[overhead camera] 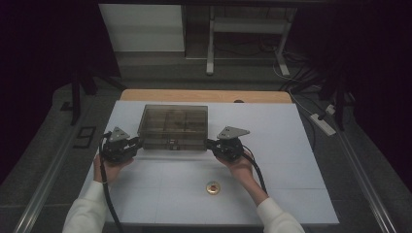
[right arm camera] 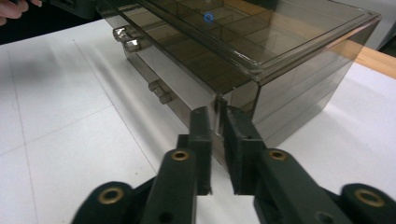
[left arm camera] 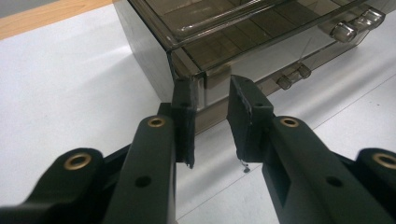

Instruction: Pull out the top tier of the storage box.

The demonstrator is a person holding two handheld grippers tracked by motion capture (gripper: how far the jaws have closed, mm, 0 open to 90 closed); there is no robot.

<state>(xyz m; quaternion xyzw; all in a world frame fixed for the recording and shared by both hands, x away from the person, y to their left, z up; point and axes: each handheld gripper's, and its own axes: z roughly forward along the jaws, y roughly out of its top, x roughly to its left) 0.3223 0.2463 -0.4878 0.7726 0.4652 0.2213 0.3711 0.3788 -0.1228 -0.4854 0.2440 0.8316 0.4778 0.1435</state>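
Observation:
A smoky, see-through plastic drawer box (overhead camera: 173, 119) stands on the white table cover, its front facing the person. My left gripper (overhead camera: 138, 142) is at its front left corner. In the left gripper view the corner of the box (left arm camera: 233, 28) sits between the jaws of that gripper (left arm camera: 212, 100), with a gap still showing on the right side. My right gripper (overhead camera: 209, 143) is at the front right corner. In the right gripper view its jaws (right arm camera: 217, 119) are shut on the thin vertical edge of the box (right arm camera: 280, 60).
A small round gold-coloured object (overhead camera: 213, 187) lies on the white cover (overhead camera: 282, 160) near the front edge, between the forearms. The drawers carry clear knobs (left arm camera: 357, 25) (right arm camera: 126, 39) on the front. A wooden table edge (overhead camera: 204, 95) runs behind the box.

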